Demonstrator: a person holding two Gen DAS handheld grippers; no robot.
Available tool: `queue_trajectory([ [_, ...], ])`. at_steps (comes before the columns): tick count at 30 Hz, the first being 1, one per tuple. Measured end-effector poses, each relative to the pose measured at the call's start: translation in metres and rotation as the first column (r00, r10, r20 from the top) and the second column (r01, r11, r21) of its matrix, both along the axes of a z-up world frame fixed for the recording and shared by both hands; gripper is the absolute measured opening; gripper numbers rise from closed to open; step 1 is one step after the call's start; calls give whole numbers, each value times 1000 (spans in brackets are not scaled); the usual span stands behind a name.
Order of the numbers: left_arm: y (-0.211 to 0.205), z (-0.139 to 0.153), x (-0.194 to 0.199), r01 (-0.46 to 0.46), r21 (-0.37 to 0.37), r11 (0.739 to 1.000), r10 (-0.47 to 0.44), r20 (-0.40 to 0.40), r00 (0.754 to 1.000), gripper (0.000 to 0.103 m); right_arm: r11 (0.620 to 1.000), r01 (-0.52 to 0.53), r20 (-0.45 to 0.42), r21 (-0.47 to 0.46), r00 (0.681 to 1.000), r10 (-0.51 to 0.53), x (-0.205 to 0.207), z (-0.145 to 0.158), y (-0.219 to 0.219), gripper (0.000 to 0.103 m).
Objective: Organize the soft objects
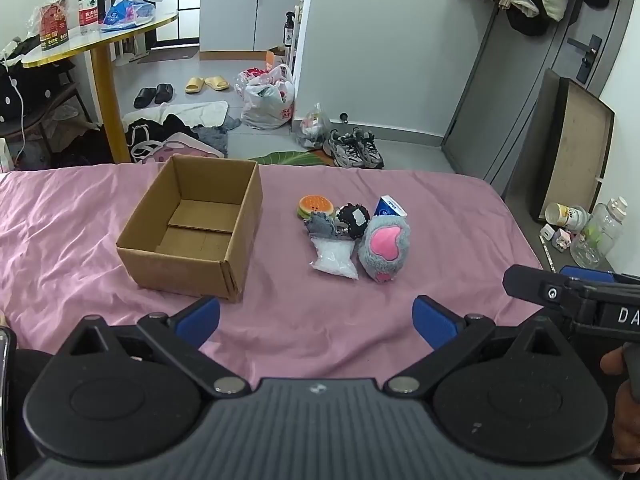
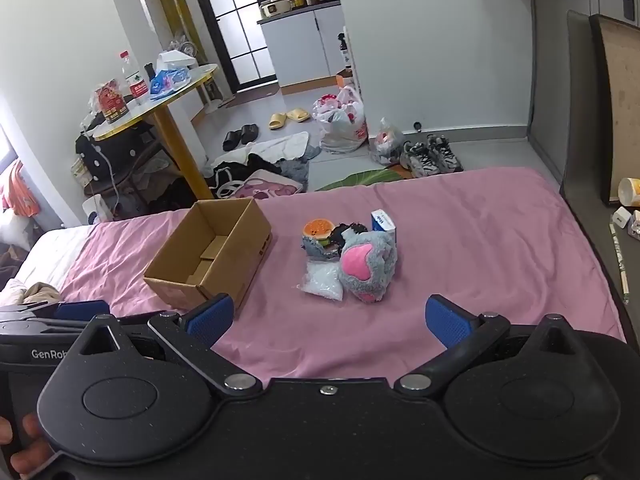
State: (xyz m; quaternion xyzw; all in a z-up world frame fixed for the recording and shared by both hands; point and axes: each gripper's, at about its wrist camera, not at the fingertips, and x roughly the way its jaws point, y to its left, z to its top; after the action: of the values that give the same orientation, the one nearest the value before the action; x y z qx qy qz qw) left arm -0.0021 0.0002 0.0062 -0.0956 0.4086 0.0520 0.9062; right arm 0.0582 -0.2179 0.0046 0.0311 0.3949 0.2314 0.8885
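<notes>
An open cardboard box point(image 1: 192, 228) point(image 2: 212, 254) stands empty on the pink bedsheet point(image 1: 440, 208). To its right lies a small pile: a grey plush paw with a pink heart pad point(image 1: 385, 246) point(image 2: 368, 266), a burger toy point(image 1: 315, 206) point(image 2: 318, 229), a black ball point(image 1: 353, 216), a grey cloth piece point(image 1: 322, 227), a clear bag of white filling point(image 1: 334, 258) point(image 2: 322, 285) and a blue-white carton point(image 1: 390, 206) point(image 2: 383, 222). My left gripper point(image 1: 316, 320) is open, short of the pile. My right gripper point(image 2: 330, 320) is open too, nothing between its fingers.
Beyond the bed's far edge the floor holds sneakers point(image 1: 354, 148), plastic bags point(image 1: 268, 98), slippers and clothes. A yellow-legged table point(image 1: 104, 40) with a bottle stands at the left. A board point(image 1: 568, 152) leans against the wall at the right, with jars beside it.
</notes>
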Motion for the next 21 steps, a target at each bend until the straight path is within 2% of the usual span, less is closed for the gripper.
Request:
queue_trajectory([
  [21,-1,-5,-2,7,-4,1000,-7,-1,1000,102,1000,-4,2,-16,1000,4,-1,1,3,103],
])
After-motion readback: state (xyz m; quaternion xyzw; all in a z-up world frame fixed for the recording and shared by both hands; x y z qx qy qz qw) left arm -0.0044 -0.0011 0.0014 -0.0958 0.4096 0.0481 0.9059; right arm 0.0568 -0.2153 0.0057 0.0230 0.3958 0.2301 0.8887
